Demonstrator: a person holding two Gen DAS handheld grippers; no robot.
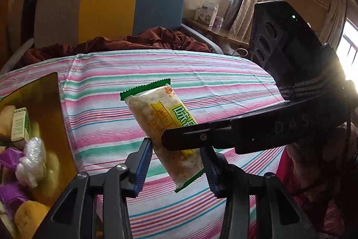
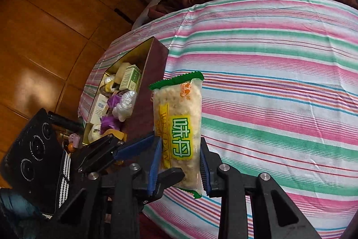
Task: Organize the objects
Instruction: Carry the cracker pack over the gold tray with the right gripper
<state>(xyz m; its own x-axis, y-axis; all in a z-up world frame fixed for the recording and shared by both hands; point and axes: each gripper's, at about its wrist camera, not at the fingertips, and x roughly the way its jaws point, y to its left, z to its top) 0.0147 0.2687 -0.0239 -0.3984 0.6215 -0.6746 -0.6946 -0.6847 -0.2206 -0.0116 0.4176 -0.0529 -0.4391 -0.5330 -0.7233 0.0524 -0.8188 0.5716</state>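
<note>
A cracker packet [image 1: 161,124] with green sealed ends and a yellow-green label is held in the air above the striped tablecloth [image 1: 201,73]. My right gripper [image 2: 180,168] is shut on the cracker packet [image 2: 179,124] near its lower end. My left gripper [image 1: 175,166] has its blue pads on either side of the packet's lower part, with a gap showing at the left pad. The right gripper's finger [image 1: 201,138] crosses in front of the packet in the left wrist view. The left gripper's fingers [image 2: 134,147] reach in from the left in the right wrist view.
An open gold-lined box [image 2: 156,64] with a dark red wall stands on the table's left, holding several small packets; it also shows in the left wrist view [image 1: 56,109]. A bed with a brown blanket [image 1: 134,39] lies beyond the table. A wooden wardrobe [image 2: 44,26] stands left.
</note>
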